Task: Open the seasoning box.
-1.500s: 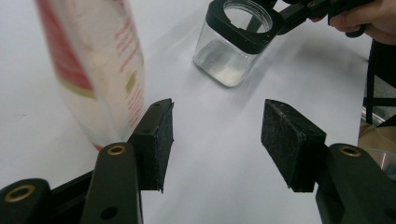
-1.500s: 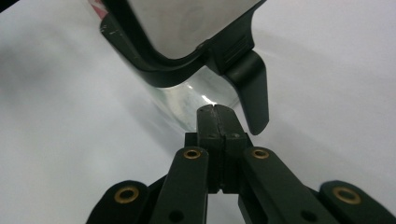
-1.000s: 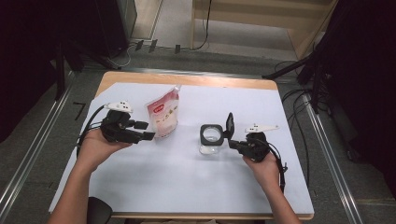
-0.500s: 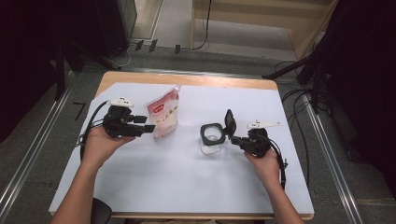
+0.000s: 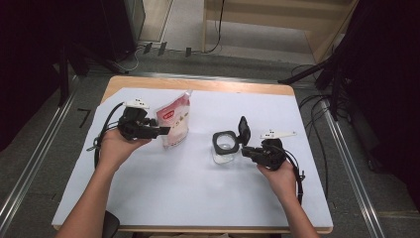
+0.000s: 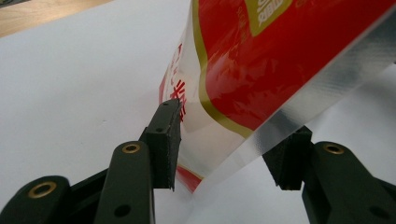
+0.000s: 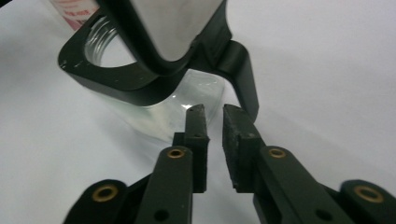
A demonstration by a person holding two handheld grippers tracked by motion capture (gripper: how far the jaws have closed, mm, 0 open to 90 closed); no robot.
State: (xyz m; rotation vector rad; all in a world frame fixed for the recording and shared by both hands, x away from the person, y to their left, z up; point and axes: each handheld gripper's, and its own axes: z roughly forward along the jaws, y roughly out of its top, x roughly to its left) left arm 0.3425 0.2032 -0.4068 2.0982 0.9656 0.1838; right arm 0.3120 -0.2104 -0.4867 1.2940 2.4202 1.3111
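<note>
Broadly, we see a table (image 5: 148,198) under a white sheet, with a standing red-and-clear pouch (image 5: 176,121) toward its left and a clear jar (image 5: 225,148) near the middle, its black hinged lid (image 5: 243,130) flipped up.

We see the left gripper (image 5: 161,131) at the pouch's lower edge; its jaws have just been closing with the pouch's sealed edge between them, yet in the left gripper view the pads (image 6: 167,140) stand apart and only one brushes the film, so we judge nothing is clamped.

We read the right gripper (image 5: 246,152) as just beside the jar's lid hinge; its jaws have just been opening to a narrow gap with nothing between them.

Our worry: the pouch could tip or slide if the left jaws catch only thin film. A nudge from the right gripper could also push the light jar.
</note>
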